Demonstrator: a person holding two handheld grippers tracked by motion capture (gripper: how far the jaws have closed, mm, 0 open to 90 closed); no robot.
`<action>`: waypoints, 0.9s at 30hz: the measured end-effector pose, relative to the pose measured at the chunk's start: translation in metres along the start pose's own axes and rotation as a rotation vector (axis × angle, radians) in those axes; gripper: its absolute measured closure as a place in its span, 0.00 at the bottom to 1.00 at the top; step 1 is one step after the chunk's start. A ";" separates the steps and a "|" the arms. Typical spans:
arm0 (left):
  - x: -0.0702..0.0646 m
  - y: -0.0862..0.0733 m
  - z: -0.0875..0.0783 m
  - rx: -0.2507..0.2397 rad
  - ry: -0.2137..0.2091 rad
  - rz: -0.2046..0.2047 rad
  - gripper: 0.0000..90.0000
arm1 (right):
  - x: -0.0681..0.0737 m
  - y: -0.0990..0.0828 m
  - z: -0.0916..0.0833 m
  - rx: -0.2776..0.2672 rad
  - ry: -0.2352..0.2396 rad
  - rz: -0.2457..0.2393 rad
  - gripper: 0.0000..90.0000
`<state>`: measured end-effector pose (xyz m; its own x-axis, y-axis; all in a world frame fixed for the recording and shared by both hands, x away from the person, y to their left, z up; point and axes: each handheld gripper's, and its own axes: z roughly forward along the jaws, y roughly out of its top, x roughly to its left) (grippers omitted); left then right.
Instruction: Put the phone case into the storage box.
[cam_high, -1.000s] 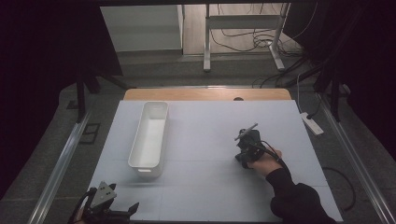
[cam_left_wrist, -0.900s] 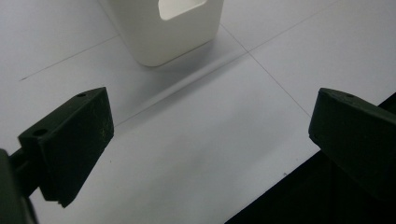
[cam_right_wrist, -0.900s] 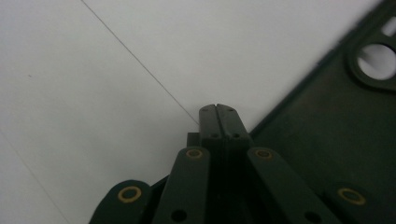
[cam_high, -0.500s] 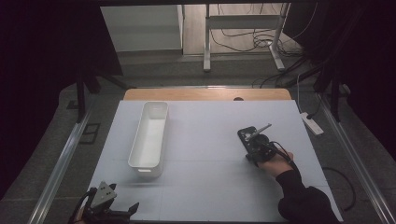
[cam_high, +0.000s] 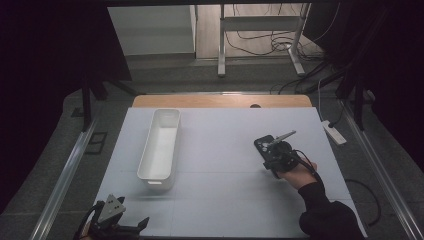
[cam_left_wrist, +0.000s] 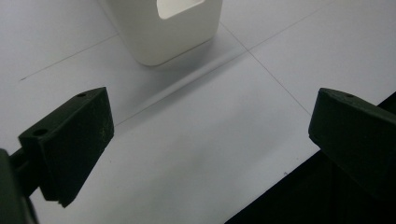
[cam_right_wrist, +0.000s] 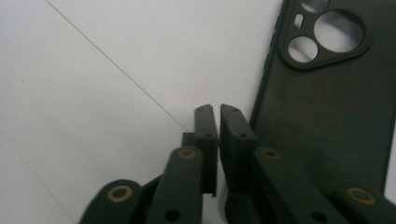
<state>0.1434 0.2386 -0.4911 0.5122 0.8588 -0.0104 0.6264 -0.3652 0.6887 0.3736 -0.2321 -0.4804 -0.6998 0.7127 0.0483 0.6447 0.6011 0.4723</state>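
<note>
White plastic bin (cam_high: 161, 144) sat at 10 o'clock on the table (cam_high: 220, 200), long axis running 12-to-6, w/ nothing in it. Black phone case (cam_right_wrist: 336, 107) lay at 3 o'clock, camera cutouts up, just beside the right gripper (cam_right_wrist: 216, 110), whose jaws were pressed nearly together w/ nothing between. Left gripper (cam_left_wrist: 210, 140) sat at 7 o'clock by the near edge, jaws spread wide, nothing held, bin end just ahead
</note>
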 end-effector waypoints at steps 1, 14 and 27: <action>0.000 0.000 0.000 0.000 0.000 0.001 0.01 | 0.000 0.001 -0.001 0.003 -0.001 0.007 0.89; 0.000 0.000 0.000 0.003 0.000 0.002 0.01 | -0.001 0.007 -0.008 -0.047 -0.062 0.050 0.51; 0.000 0.000 0.001 0.008 0.000 0.006 0.01 | -0.001 0.010 -0.003 -0.115 -0.116 -0.008 0.02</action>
<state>0.1437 0.2380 -0.4913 0.5160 0.8566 -0.0057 0.6275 -0.3734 0.6832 0.3798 -0.2278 -0.4733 -0.6604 0.7490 -0.0542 0.5955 0.5663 0.5698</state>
